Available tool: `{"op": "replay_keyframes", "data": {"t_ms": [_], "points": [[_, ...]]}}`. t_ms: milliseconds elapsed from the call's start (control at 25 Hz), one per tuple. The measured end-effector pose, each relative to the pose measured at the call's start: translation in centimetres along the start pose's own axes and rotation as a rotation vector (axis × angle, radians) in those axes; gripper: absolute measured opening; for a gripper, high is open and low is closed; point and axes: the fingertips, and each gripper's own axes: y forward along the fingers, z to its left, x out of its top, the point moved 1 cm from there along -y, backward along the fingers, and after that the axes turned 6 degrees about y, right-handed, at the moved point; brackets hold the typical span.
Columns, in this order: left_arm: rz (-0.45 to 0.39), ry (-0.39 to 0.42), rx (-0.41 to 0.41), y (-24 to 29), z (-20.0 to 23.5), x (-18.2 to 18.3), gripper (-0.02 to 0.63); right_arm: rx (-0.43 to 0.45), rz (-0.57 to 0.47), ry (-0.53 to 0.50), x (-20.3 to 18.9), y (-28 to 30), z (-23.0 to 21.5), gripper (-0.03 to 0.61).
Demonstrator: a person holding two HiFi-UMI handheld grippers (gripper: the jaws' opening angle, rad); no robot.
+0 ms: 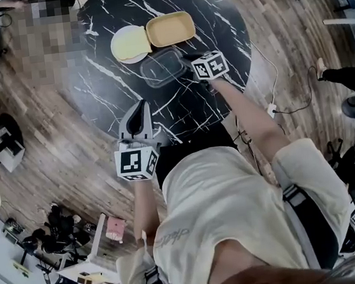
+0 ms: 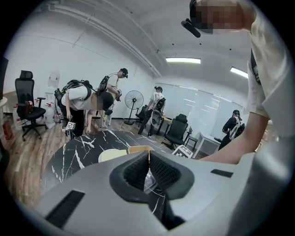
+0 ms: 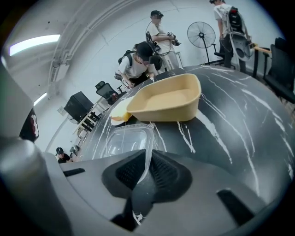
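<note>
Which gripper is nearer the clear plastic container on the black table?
Right. The right gripper is shut on the rim of the clear plastic container. The left gripper, jaws together and empty, hangs apart from it by the table edge.

On the table (image 1: 96, 96) the container (image 1: 161, 67) lies nearest the person, its right rim between the jaws of the right gripper (image 1: 187, 59), the tray (image 1: 171, 29) just behind it, the plate (image 1: 129, 43) left of the tray, and the left gripper (image 1: 140, 107) over the near edge.
</note>
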Motion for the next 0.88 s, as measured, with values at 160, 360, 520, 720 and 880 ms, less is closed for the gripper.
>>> {"op": "replay_keyframes", "data": {"t_ms": [160,360,520,720,880], "points": [[0.014,0.006,-0.009,0.17,0.31,-0.31,0.025,0.025,0.007,0.026,-0.03,-0.03,0.06,0.044],[0.014,0.000,-0.014,0.27,0.44,-0.28,0.025,0.045,0.007,0.121,0.06,-0.05,-0.40,0.013],[0.013,0.000,-0.012,0.12,0.70,-0.36,0.025,0.027,0.024,0.105,0.00,-0.06,-0.59,0.018],[0.014,-0.006,0.001,-0.30,0.88,-0.78,0.025,0.023,0.036,0.028,-0.14,0.11,-0.29,0.025],[0.013,-0.005,-0.002,-0.26,0.53,-0.75,0.025,0.031,0.016,0.095,-0.08,0.16,-0.41,0.014]]}}
